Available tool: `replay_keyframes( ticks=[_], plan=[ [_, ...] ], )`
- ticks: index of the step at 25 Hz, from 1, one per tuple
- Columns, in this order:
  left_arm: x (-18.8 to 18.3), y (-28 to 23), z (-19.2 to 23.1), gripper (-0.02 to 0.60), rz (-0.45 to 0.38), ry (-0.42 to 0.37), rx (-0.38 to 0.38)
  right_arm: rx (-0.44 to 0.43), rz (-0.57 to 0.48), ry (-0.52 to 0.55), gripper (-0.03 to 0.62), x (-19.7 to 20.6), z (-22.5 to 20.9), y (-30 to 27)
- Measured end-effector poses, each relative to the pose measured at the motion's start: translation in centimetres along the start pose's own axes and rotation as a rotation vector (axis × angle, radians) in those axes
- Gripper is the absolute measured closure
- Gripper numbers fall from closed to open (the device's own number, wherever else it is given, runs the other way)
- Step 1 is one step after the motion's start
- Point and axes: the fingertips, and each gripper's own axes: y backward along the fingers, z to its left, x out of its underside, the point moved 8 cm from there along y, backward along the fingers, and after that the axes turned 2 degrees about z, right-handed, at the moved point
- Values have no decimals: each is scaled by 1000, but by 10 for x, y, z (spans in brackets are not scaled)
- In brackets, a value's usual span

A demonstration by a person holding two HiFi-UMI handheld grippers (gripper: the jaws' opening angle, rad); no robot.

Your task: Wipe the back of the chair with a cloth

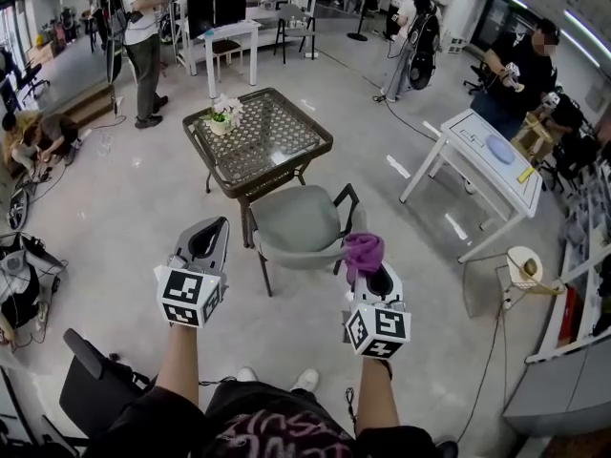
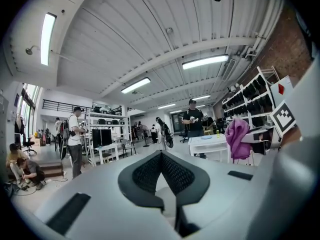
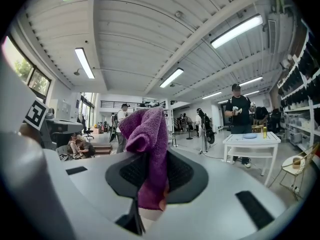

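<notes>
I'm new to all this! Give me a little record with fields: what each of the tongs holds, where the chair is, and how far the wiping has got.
left tongs: shut, nothing in them
right tongs: shut on the purple cloth
chair: grey, just ahead of the person, pushed up to the table
table: dark, mesh top, a plant near one corner
wiping: not begun, it seems; the cloth is held up in the air, off the chair
</notes>
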Motion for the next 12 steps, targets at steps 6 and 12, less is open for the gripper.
replay_keyframes(
  ticks=[6, 12],
  plan=[
    [1, 0, 0, 572, -13, 2, 13, -22, -11, 4, 502, 0, 3, -6],
    [-1, 3, 1, 572, -13, 20, 22, -19, -11, 11, 502, -6, 4, -7]
  ],
)
